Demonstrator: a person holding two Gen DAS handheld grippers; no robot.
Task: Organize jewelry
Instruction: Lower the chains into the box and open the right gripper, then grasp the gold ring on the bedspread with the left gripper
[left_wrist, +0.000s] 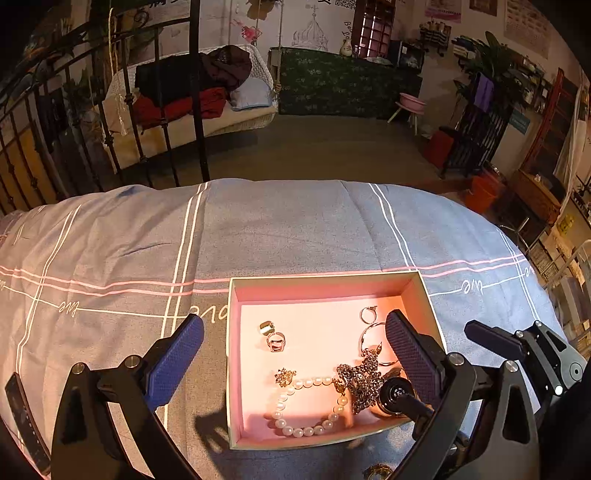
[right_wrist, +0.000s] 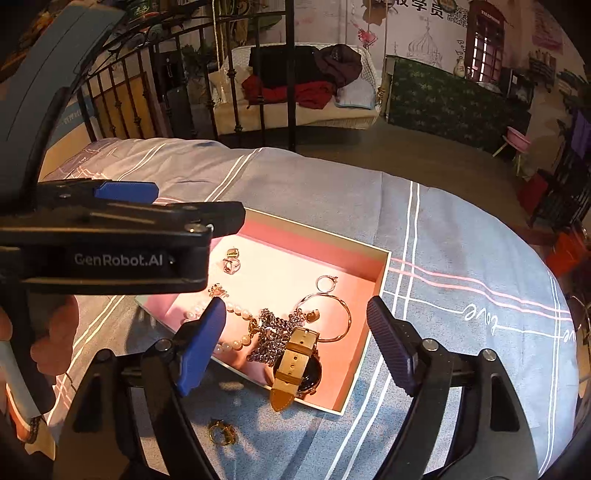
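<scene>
Jewelry lies gathered in the pink box (right_wrist: 380, 273) while my right gripper (right_wrist: 295, 339), spread wide, holds nothing above the watch (right_wrist: 295, 363), my left gripper (left_wrist: 295, 354) equally wide, and one gold piece (right_wrist: 221, 432) waits outside on the near bedspread (right_wrist: 461, 236).

Bed (left_wrist: 295, 229) covered with a grey-blue sheet (right_wrist: 461, 229), white and pink stripes, "love" script. Directly on the sheet: open pink-lined box (right_wrist: 382, 275) around centre; small gold earring (right_wrist: 222, 432) just outside the box at 7 o'clock.
</scene>
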